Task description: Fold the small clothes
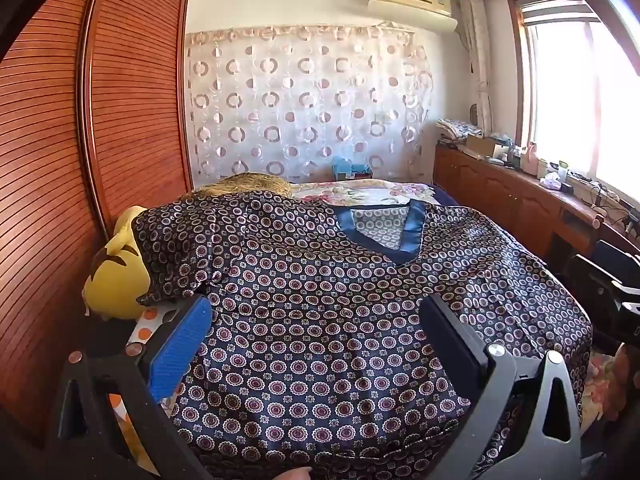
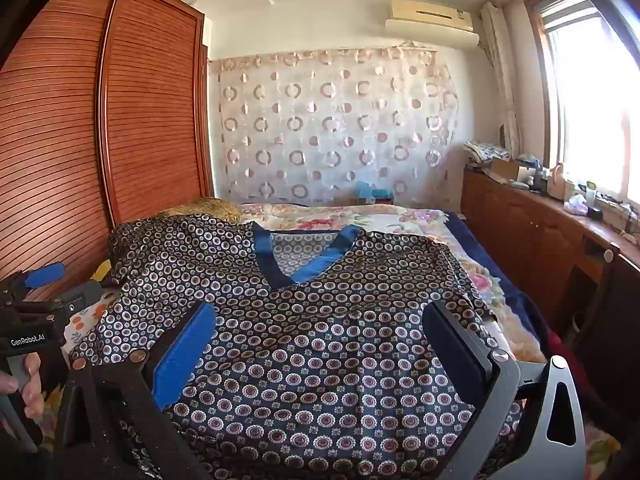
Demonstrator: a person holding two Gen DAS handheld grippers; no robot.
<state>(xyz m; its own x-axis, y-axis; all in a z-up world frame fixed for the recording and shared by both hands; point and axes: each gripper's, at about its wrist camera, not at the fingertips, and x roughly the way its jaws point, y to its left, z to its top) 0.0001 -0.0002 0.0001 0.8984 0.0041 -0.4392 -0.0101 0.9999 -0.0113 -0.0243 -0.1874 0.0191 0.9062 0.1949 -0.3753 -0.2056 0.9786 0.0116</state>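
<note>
A dark navy V-neck top (image 1: 320,300) with a ring-and-flower print and blue satin collar (image 1: 412,232) lies spread flat on the bed, front up; it also shows in the right wrist view (image 2: 320,340). Its left sleeve (image 1: 176,248) drapes over a yellow plush toy. My left gripper (image 1: 316,316) is open above the top's lower left part, touching nothing. My right gripper (image 2: 316,320) is open above the lower right part, empty. The left gripper also shows at the left edge of the right wrist view (image 2: 32,292).
A wooden slatted wardrobe (image 1: 80,140) stands close along the bed's left side. A yellow plush toy (image 1: 116,272) lies by it. A floral quilt (image 2: 360,216) covers the bed behind the top. A wooden cabinet (image 2: 540,240) with clutter runs along the right under the window.
</note>
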